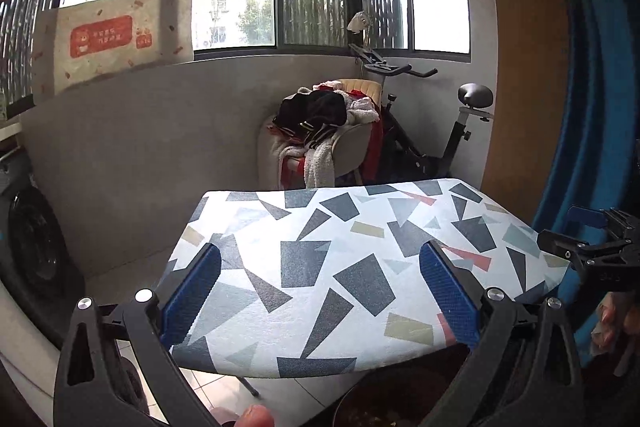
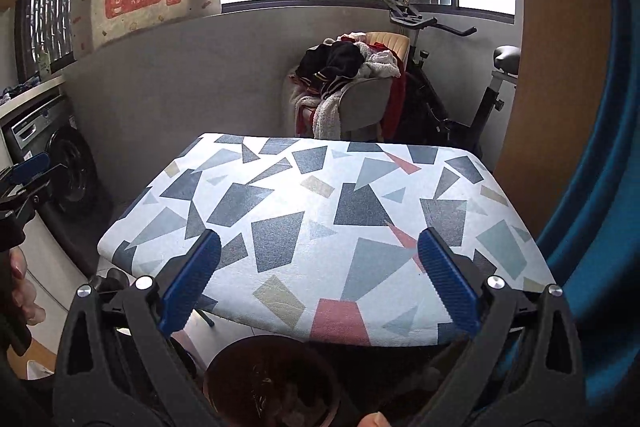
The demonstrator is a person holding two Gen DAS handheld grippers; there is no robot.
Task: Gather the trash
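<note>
Right wrist view: right gripper (image 2: 319,281) spread, empty, above patterned tabletop (image 2: 320,211); dark round bin (image 2: 272,383) below the table's near edge. Left gripper (image 1: 320,293) likewise spread, empty. No trash visible on the tabletop; collection judged finished or not begun.

Table cover (image 2: 320,211) white — grey, navy, pink, tan shards; blue curtain (image 2: 600,187); brown bin (image 2: 272,379).

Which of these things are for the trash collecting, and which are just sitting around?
For the job: left gripper, right gripper, both open; round dark bin below the patterned table.

Just lying about: chair heaped with clothes, exercise bike, washing machine.
</note>
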